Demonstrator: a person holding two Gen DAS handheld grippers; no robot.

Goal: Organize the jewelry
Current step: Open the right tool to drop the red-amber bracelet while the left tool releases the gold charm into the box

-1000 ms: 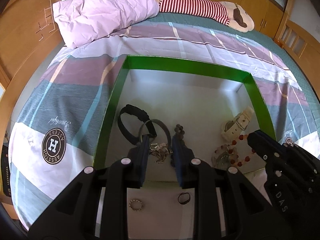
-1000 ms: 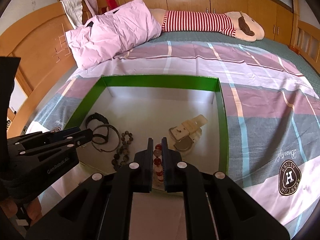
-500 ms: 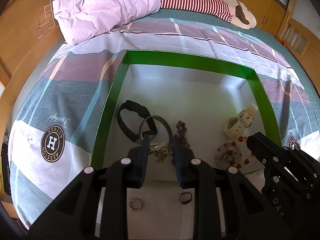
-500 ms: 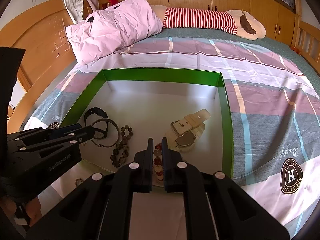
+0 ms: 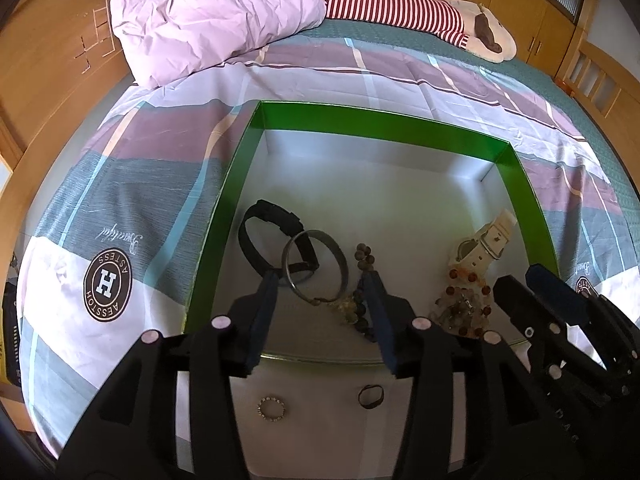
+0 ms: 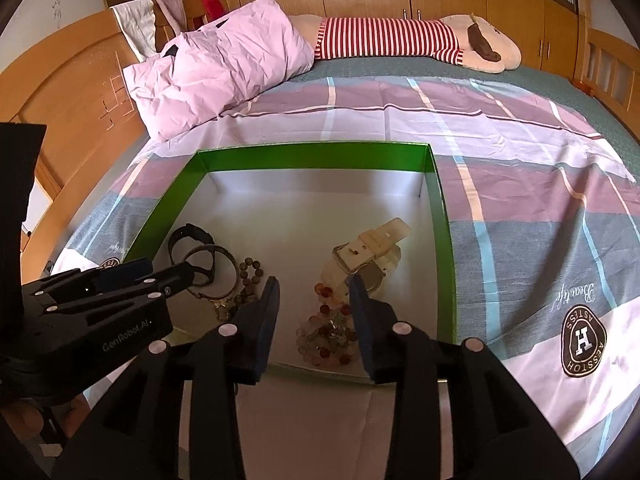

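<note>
Left gripper (image 5: 322,280): hanging with jaws spread wide and empty above the near-left part of the green-walled, white-floored cardboard box (image 5: 376,128).
Right gripper (image 6: 314,290): likewise gaping and empty, poised over the red and clear bead bracelet pile (image 6: 326,330).
Step in hand: both loads are looking dropped in the box; two small rings (image 5: 272,407) are lying on the bedsheet behind the left fingertips, outside the near wall.
Next move: probably drawing back and pinching a ring, flat and thin.
Cream strap watch (image 6: 370,254): lying ahead of the right gripper, its long axis running away and rightward.
</note>
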